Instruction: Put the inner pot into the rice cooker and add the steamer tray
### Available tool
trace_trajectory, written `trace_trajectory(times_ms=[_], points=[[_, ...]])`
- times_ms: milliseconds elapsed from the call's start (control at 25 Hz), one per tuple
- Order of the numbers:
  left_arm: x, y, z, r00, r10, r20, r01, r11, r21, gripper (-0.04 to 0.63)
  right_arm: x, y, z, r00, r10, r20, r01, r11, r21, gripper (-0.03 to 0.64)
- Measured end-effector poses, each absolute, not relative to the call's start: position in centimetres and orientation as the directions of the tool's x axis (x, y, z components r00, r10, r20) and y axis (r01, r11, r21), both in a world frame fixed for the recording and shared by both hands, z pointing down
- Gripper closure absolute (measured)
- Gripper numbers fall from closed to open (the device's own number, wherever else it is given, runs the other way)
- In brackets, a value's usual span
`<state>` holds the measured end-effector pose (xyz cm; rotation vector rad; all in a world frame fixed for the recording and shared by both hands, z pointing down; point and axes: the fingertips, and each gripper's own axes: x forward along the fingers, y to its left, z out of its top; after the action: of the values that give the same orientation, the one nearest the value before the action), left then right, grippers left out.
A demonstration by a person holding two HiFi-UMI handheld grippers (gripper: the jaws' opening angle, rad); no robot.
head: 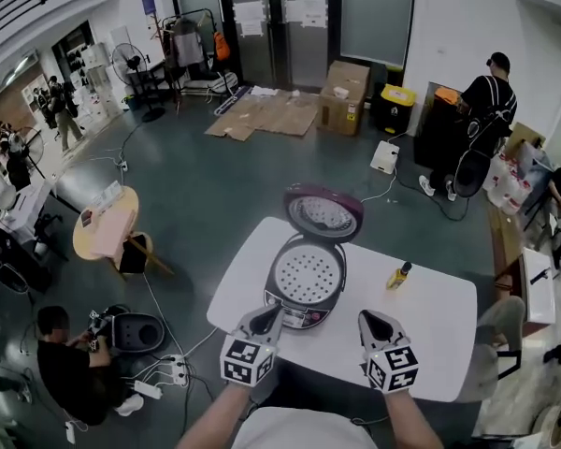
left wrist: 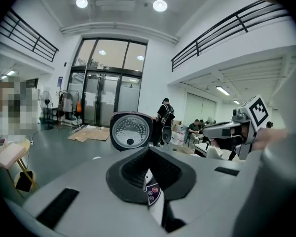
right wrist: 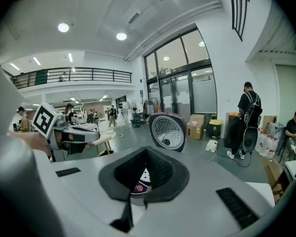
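The rice cooker stands on the left half of the white bench, its lid raised over the far edge. The perforated steamer tray lies in its mouth; the inner pot beneath cannot be made out. A small yellow bottle stands to its right, apart, nearer the far edge.

The left hand-held gripper and the right hand-held gripper hover over the near edge, both clenched on nothing, the left just before the cooker's control panel.

On the floor beyond lie flattened cardboard, a cardboard box and a yellow bin. The panel's print is too small to read.
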<state>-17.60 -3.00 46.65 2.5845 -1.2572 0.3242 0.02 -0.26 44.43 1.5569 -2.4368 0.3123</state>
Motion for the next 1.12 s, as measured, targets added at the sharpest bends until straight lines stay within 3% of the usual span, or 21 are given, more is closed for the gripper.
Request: trace_trajectory(times_ms=[1120], points=[[-26.4,-1.0,42.8,0.697,-0.682,0.221,-0.716,-0.679,0.162,0.581,-5.2,3.5,39.8,-0.320,-0.922,0.217,-0.946,0.323,-0.020,0.604]])
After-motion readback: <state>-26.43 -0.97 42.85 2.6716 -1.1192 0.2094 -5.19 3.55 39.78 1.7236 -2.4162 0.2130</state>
